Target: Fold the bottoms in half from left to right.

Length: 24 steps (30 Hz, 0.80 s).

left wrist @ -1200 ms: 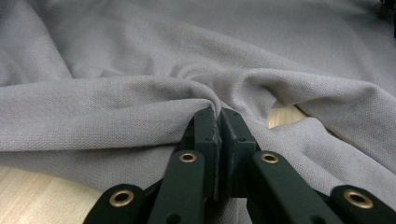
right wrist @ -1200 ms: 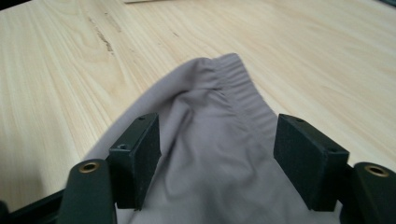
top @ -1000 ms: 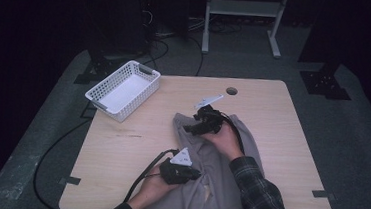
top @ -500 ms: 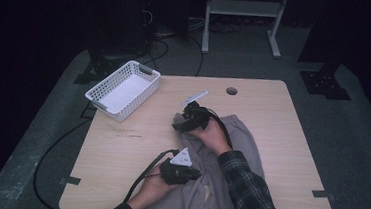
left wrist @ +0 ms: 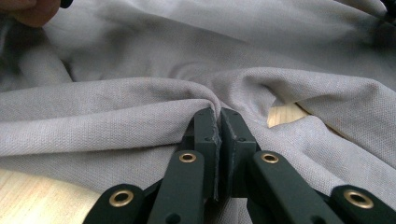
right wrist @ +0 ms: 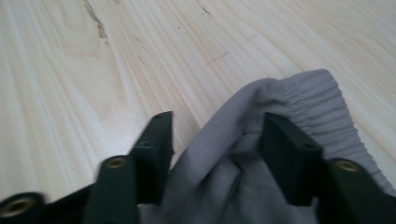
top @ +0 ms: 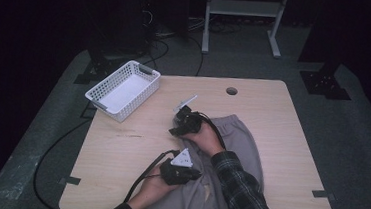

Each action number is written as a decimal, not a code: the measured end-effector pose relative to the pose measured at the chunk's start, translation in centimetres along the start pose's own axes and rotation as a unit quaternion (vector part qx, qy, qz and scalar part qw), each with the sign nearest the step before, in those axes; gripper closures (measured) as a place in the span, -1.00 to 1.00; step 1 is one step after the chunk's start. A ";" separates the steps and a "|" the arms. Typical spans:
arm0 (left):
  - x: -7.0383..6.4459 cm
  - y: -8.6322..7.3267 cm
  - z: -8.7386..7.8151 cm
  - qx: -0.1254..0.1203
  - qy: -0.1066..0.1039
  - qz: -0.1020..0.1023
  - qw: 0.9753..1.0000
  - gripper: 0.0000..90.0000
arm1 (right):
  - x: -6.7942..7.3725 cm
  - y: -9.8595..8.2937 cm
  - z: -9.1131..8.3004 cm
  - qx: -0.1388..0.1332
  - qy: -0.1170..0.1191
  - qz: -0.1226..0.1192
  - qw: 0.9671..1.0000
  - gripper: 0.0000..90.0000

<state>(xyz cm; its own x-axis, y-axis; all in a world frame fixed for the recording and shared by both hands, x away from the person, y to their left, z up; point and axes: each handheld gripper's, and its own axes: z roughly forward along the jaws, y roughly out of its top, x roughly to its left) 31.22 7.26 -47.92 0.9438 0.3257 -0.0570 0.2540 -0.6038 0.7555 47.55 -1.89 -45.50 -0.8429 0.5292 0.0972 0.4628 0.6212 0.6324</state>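
Note:
A grey garment (top: 243,141) with an elastic waistband (right wrist: 317,109) lies crumpled on the right half of the wooden table (top: 130,145). My left gripper (top: 194,174) is at its near left edge, shut on a pinched fold of the cloth (left wrist: 140,93); the jaws of the left gripper (left wrist: 219,113) meet with fabric drawn between them. My right gripper (top: 175,130) is at the garment's far left corner. In the right gripper view the right gripper (right wrist: 215,128) stands open, and a loose bunch of grey cloth (right wrist: 224,177) lies between the spread jaws, just above the table (right wrist: 93,70).
A white slotted basket (top: 123,90) stands at the table's far left corner. A round cable hole (top: 231,91) is near the far edge. A black cable (top: 54,149) trails off the left side. Bare wood stretches left of the garment.
My right gripper has moved to the left along the garment's far edge, out over bare wood. The left gripper has stayed where it was, clamped on the cloth.

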 end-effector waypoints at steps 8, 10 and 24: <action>0.0 0.0 0.0 0.000 0.000 0.002 1.000 0.92 | -0.3 -0.2 -0.2 0.005 -0.003 0.008 1.000 0.75; -0.1 0.0 0.0 0.001 0.003 0.001 1.000 0.92 | -0.4 -0.2 -0.6 -0.002 -0.003 0.002 1.000 0.88; -0.3 4.2 -4.3 -0.102 -0.038 0.008 0.994 0.94 | -1.8 0.0 -6.6 -0.063 -0.008 0.011 0.998 0.95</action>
<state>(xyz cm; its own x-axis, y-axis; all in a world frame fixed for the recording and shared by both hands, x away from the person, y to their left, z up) 31.04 7.79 -41.92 0.9623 0.2576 -0.0875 0.1988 -0.4463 0.8725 47.21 -6.66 -40.63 -0.8284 0.5511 0.1005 0.4418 0.5324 0.7221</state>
